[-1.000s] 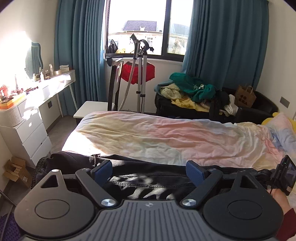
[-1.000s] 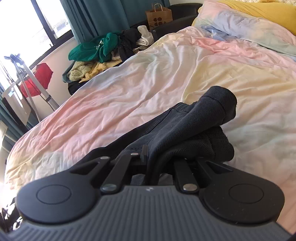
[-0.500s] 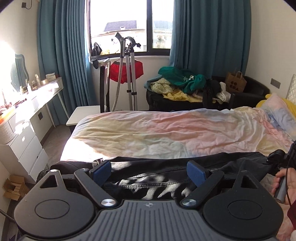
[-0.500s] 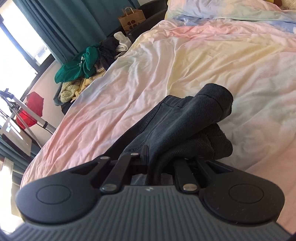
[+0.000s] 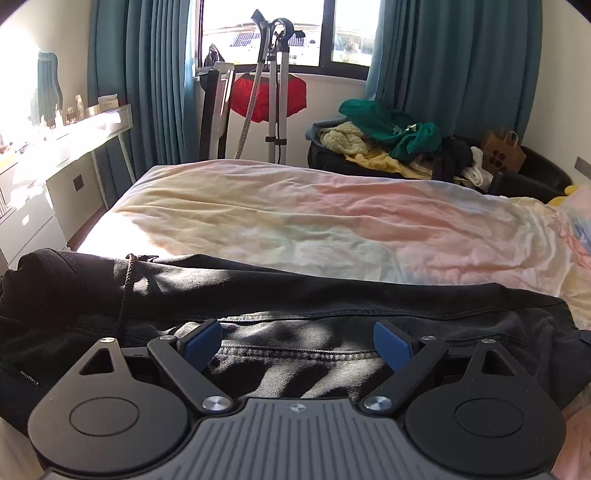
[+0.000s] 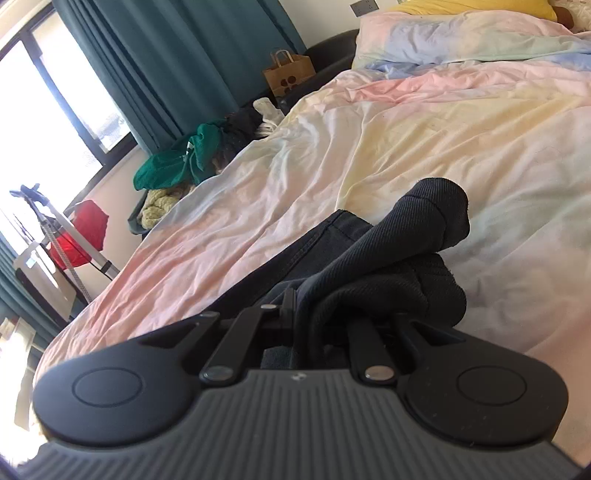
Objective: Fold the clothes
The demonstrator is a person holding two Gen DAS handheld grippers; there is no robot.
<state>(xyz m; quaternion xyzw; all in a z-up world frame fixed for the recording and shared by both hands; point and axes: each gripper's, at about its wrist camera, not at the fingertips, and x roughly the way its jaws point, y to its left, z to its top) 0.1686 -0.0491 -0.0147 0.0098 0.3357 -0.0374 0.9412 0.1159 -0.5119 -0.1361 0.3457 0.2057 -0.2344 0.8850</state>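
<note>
A pastel tie-dye duvet (image 5: 314, 229) covers the bed, with a matching pillow (image 6: 461, 37) at its head. Beyond the bed's far side, a pile of clothes (image 5: 384, 140), topped by a green garment, sits beside a brown paper bag (image 5: 502, 151). A garment steamer stand (image 5: 275, 92) with a red item stands beyond the bed, below the window (image 5: 266, 29); teal curtains (image 5: 454, 66) flank the window. A white desk (image 5: 74, 144) stands left of the bed.

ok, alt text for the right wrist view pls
The right gripper is shut on a bunched fold of a black garment lying on a pastel bed cover. Teal curtains and a clothes pile sit beyond.
</note>
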